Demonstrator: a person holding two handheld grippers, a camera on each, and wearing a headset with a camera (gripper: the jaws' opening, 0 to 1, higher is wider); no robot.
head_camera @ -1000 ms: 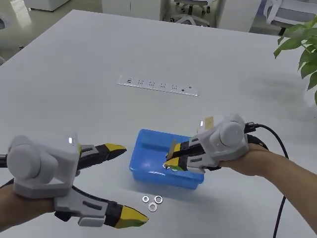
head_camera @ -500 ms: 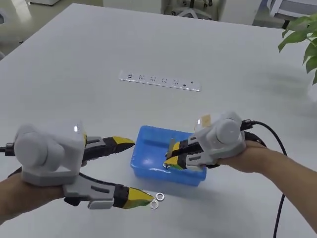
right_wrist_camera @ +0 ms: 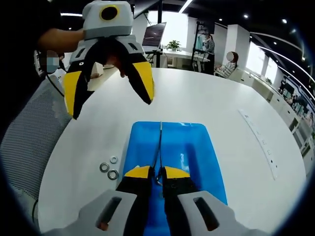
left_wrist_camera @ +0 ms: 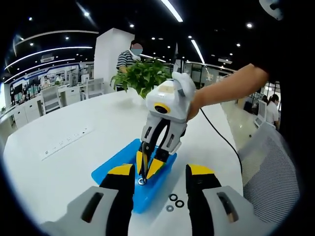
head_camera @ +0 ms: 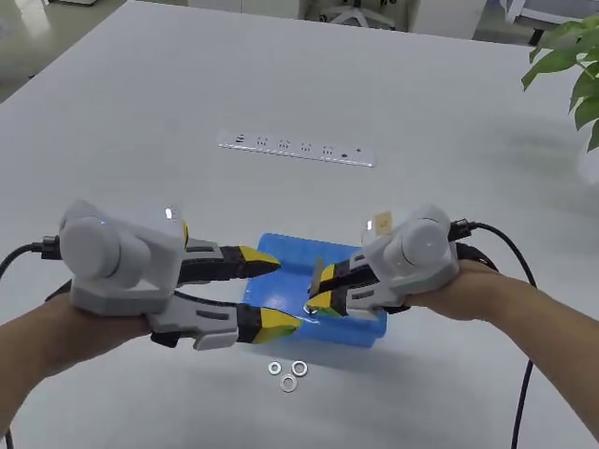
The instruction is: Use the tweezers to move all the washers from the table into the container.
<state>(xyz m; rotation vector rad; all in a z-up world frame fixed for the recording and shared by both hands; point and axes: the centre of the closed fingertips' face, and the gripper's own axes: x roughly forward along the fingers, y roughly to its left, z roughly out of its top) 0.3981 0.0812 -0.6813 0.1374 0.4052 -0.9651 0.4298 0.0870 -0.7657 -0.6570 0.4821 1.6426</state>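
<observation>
1. table [head_camera: 140, 122] open on all sides of blue tray [right_wrist_camera: 197, 152]; power strip [head_camera: 295, 150] well beyond it.
2. left gripper [head_camera: 278, 295] jaws wide, holding nothing, tips at tray's left side.
3. right gripper [head_camera: 316, 292] pinched shut on tweezers [right_wrist_camera: 160, 147], which point down into tray.
4. three washers [head_camera: 288, 374], small steel rings, clustered on table just outside tray's near wall, apart from tweezers.
5. tweezer tip: ring-like glint there, too small to tell.

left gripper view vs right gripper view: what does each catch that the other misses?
Left gripper view: the right gripper front-on, with its cable trailing off. Right gripper view: the left gripper front-on, jaws open. Both: the tweezers pinched in the right gripper above the container, three washers on the table beside it, the power strip.
</observation>
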